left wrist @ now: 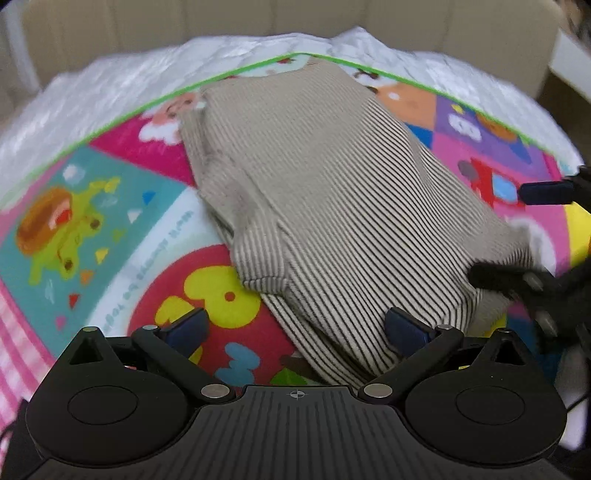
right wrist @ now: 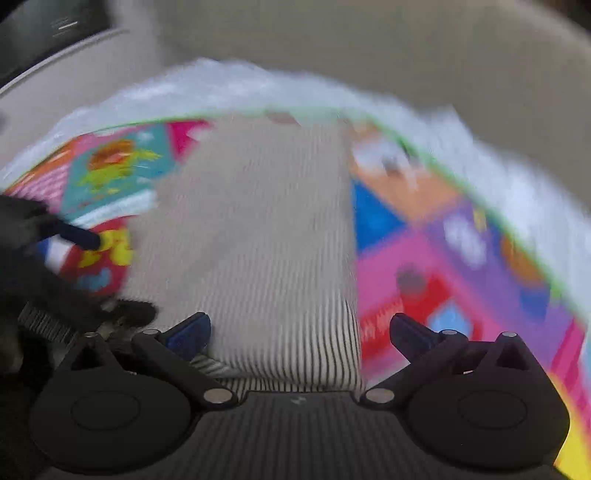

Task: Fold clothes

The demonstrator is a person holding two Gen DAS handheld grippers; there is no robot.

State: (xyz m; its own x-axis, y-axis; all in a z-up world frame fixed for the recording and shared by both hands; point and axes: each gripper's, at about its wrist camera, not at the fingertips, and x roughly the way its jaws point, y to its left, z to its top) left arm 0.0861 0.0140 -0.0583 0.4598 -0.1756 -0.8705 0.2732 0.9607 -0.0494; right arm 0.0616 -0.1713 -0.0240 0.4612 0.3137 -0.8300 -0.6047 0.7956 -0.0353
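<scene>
A beige garment with thin dark stripes (left wrist: 325,206) lies folded into a long block on a colourful cartoon play mat (left wrist: 92,229). In the left wrist view my left gripper (left wrist: 295,332) is open, its blue fingertips (left wrist: 188,328) spread over the garment's near corner. The right gripper (left wrist: 532,236) shows at the right edge beside the garment, one fingertip (left wrist: 546,192) above it. In the blurred right wrist view the garment (right wrist: 258,251) lies ahead, and my right gripper (right wrist: 299,332) is open over its near edge. The left gripper's fingertip (right wrist: 79,234) shows at the left.
The mat (right wrist: 443,258) lies on a white quilted cover (left wrist: 110,81). A beige padded headboard or sofa back (left wrist: 258,18) rises behind it. A green border (left wrist: 424,83) marks the mat's far edge.
</scene>
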